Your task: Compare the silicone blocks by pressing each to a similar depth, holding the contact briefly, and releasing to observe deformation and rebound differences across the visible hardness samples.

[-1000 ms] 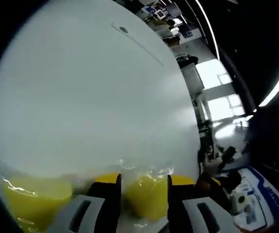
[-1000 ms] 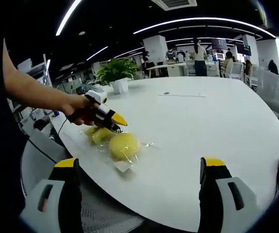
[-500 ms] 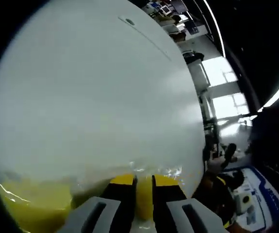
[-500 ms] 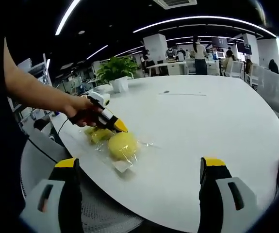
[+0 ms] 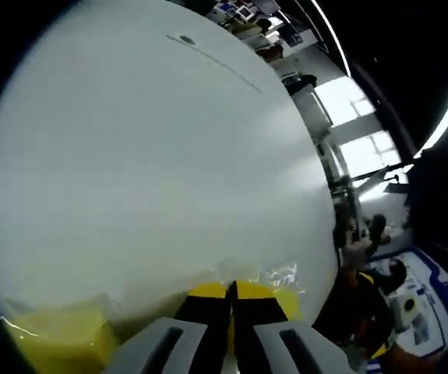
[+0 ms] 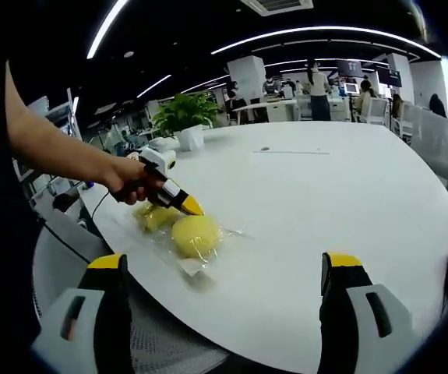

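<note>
Yellow rounded silicone blocks (image 6: 195, 234) in clear wrap were being pressed by the left gripper (image 5: 231, 290), fingers together; release was judged next. Right gripper (image 6: 227, 292) fingers were spread, idle.

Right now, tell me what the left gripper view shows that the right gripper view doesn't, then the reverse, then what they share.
Left gripper view alone: the left gripper from behind, its yellow-tipped fingers closed together at a yellow block.

Right gripper view alone: the hand, a potted plant, the right gripper wide open above the table edge, and the rounder block in clear wrap.

Both share: the white table, yellow silicone blocks, the left gripper.
</note>
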A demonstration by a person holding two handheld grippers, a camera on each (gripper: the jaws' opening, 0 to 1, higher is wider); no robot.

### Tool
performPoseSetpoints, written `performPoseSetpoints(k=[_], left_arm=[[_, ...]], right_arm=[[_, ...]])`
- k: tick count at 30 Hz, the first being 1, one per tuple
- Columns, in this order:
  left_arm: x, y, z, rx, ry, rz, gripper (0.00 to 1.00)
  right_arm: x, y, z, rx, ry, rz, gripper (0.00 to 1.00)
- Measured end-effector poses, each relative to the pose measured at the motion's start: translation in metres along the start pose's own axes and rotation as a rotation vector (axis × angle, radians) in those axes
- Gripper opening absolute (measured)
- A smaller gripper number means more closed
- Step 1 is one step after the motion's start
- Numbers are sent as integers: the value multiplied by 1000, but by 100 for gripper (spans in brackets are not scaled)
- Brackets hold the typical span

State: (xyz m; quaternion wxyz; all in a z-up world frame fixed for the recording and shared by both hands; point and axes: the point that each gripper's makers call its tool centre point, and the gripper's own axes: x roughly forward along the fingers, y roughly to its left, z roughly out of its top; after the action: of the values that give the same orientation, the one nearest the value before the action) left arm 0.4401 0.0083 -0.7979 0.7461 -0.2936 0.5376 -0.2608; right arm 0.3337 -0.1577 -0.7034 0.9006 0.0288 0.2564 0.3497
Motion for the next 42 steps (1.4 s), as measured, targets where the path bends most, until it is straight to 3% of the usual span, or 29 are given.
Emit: performPoseSetpoints(k=[1,4,11,17,18,19,20,22,25,30,34,37,39,42], left_arm=[[-1,-5,2,-26,-16,-21,0],[-4,-9,1,15,-30,-22,0],[-8,-12,1,-14,-47,-40,0],[-11,-26,4,9,-64,-64,0],[-11,-26,7,-2,-69,-68,0],[-14,-34,8,-70,-72,-96,0],[-16,-40,11,-61,-87,-122,0],[-17,-35,16,7,-116,-84,0],[-20,-40,17,21,-115,-77,0],[-29,-48,25,73,-170,-77,0],[-38,-56,37,178,-221,-59,0],[-39,-64,35,206,-179,-92,0],[-40,-67,37,281,-184,-79,0],[-44,-75,40,303,-200,-80,0]], right_arm=[[0,0,0,-2,2,1,96],[0,2,2,-4,-6,2,96],[1,5,3,-4,-6,8,96],[-1,6,5,-7,-25,1,96],[-1,6,5,-8,-24,0,96],[-2,6,4,-18,-21,-1,96],[-2,7,4,-26,-17,-2,96],[-3,7,4,-29,-16,3,96],[-4,6,3,-29,-5,3,96],[-5,2,5,-29,-9,-1,96],[-3,4,9,-31,-14,4,96],[-1,7,12,-29,-20,11,96],[1,9,13,-29,-28,20,96],[2,10,15,-25,-35,24,96]])
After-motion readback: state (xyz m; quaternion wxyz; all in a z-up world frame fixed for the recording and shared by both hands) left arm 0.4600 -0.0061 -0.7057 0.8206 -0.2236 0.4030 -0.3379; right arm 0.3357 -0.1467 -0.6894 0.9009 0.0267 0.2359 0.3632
